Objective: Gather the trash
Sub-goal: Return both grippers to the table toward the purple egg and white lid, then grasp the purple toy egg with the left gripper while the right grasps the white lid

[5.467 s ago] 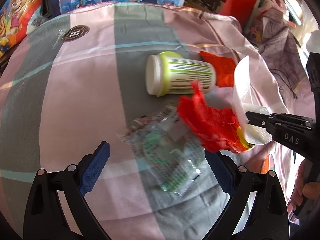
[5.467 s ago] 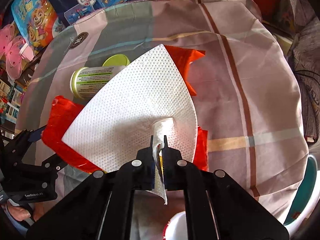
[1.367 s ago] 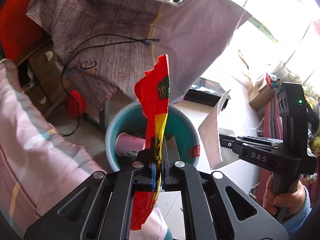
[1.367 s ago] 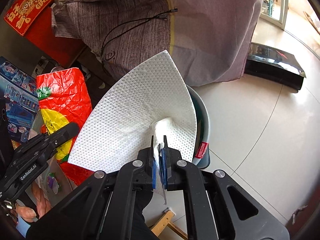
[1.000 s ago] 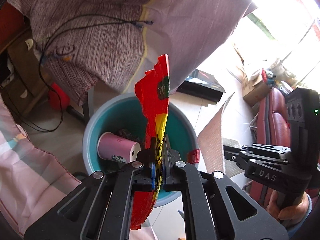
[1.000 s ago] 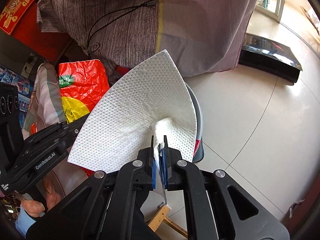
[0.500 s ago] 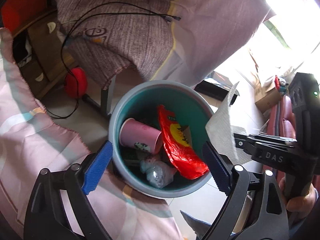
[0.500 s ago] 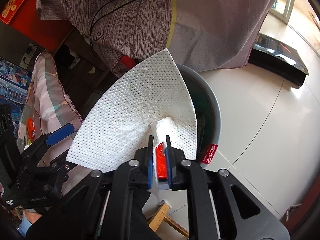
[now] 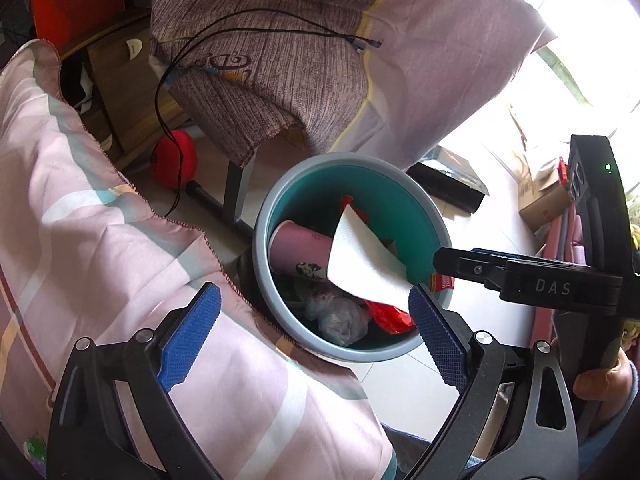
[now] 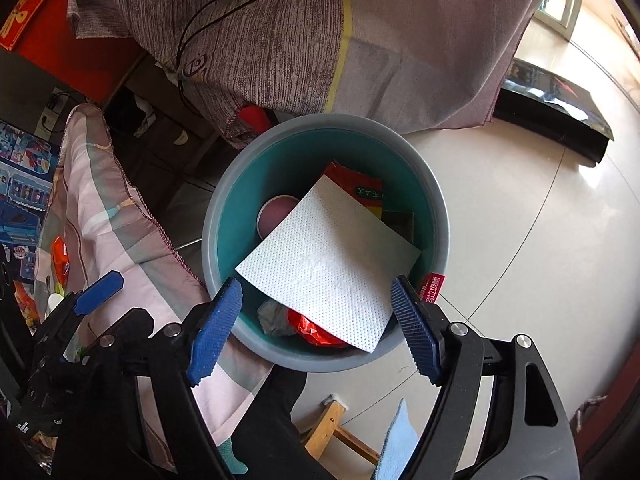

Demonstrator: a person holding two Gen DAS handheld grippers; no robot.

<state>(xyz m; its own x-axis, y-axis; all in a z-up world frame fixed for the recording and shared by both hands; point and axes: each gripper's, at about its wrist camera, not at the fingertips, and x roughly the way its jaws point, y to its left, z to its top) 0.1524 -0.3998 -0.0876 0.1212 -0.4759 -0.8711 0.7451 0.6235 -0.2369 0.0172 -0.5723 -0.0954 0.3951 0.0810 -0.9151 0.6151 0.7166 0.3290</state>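
Bedding, left: a pink and grey checked sheet (image 9: 100, 264) hung over the edge just beside the bin, its hem near the rim.
Left gripper (image 9: 316, 328): jaws wide and opening, both blue pads clear of everything, nothing between them; it hung above the near rim.
Bin (image 9: 280, 184): teal inside, grey rim, standing on a pale tiled floor.
Contents: a pink paper cup (image 9: 300, 246) lay on its side; a red wrapper (image 10: 356, 186) showed at the far side and again under the paper; a crumpled grey wad (image 9: 340, 320) sat at the near wall.
Paper towel (image 10: 332, 260): 1 white dotted sheet, inside the bin mouth on top of the other trash. Whether it had fully settled could not be told.
Right gripper (image 10: 316, 320): jaws opening, pads well apart, nothing pressed between them; the sheet lay beyond and below the fingertips.
Right hand (image 9: 600, 376): wrapped round the handle at the far right of the left view.
Step in hand, judged: release of both pieces into the bin.
Advice: keep both claws over the mouth until the sheet lies flat inside, then lift straight up so neither pad snags a corner.
Risk, judged: the light sheet could drift onto the rim or floor.
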